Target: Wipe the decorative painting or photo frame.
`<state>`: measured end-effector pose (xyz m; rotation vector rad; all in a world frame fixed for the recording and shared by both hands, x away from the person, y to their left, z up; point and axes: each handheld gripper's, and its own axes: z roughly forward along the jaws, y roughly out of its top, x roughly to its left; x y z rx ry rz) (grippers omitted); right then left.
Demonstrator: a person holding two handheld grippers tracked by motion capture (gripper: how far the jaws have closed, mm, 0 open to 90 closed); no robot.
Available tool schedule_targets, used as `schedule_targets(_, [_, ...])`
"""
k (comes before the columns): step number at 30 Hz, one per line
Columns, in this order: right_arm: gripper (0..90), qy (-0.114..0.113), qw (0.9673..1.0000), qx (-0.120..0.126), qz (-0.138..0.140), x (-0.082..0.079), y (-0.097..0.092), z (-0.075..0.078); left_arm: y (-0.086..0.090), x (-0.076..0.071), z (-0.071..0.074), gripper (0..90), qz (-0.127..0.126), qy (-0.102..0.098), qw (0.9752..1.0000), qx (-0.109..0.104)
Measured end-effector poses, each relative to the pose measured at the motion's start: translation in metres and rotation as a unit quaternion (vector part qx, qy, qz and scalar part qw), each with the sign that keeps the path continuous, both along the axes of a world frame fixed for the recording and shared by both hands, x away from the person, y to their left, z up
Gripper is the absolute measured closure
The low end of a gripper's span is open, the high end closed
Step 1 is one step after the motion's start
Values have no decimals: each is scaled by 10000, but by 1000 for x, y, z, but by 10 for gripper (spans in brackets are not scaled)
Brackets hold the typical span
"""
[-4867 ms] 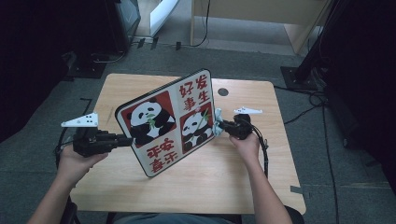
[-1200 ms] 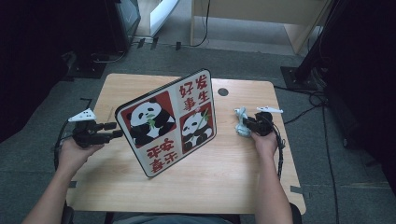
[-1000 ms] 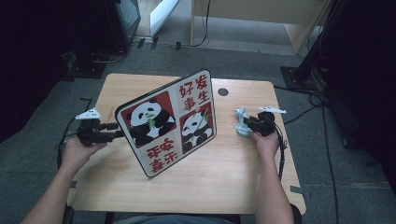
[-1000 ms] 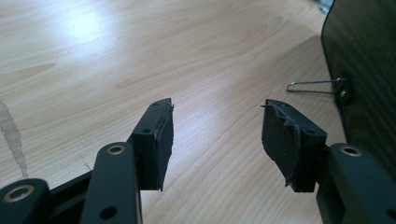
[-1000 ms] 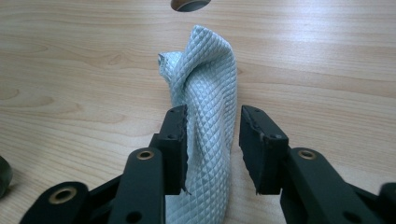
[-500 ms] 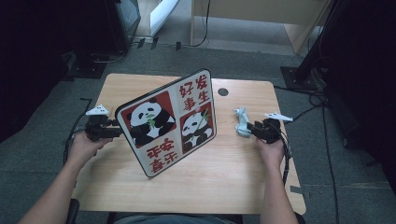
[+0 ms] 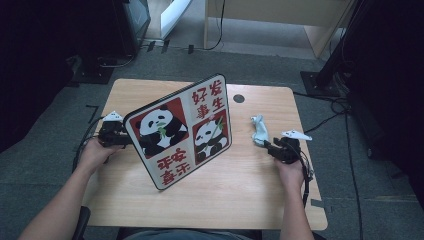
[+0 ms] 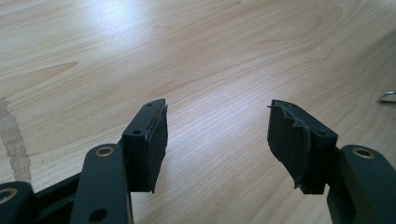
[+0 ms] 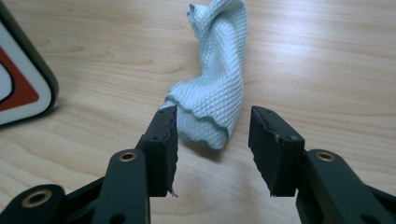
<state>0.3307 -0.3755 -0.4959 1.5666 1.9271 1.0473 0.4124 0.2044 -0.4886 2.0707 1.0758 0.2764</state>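
A person's two forearms are reaching in from the near edge of a pale wooden table (image 7: 235, 190), each hand holding a black two-jaw gripper low over the wood. The left gripper (image 7: 116, 137) is pointing rightward at the left edge of a large rounded-square sign with a black rim, printed with two pandas and red Chinese characters (image 7: 182, 131); its tips are lying behind that edge in the high view, so whether they are touching the sign is hard to tell. In the left gripper view its jaws are standing wide apart with bare wood between them, having just been opening. The right gripper (image 9: 212, 149) is pointing leftward at a small crumpled pale-blue waffle-weave cloth (image 9: 215, 84), which is lying on the table to the right of the sign, clear of it. Its jaws have just been opening too, and are standing apart with the cloth's near end just beyond the tips, not pinched. The sign is standing tilted on its lower edge near the table's middle, and its support is hidden. Its corner is cut off at the left of the right gripper view.
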Motion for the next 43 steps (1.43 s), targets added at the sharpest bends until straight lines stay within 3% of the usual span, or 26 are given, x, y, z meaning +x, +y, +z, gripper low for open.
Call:
schedule_targets(6, [521,60,9999,124,-46,-13,3,-5,1,3,-4,369,52,-82,9999,71])
schedule_targets(12, [507,132,9999,28,9,-21,9,-11,1,3,-10,357,49,-63,9994,346])
schedule_targets(18, [505,323,9994,-80,83,-26,11,-21,3,5,-16,351,25,-39,9988,488])
schedule_targets(23, [489,58,9990,-358,245,-31,15,-27,5,6,-21,329,-31,-110,9986,520])
schedule_targets(30, [302,98,9971,-488,578,-32,20,-28,3,5,-24,278,-191,-332,9968,695])
schedule_targets(34, [246,118,9966,-539,608,-32,22,-28,3,4,-26,253,-227,-375,9967,679])
schedule_targets(39, [126,234,9971,-551,466,-30,22,-29,2,4,-28,192,-270,-423,9966,655])
schedule_targets(43, [107,273,9972,-577,378,-30,21,-29,1,4,-28,189,-260,-420,9966,656])
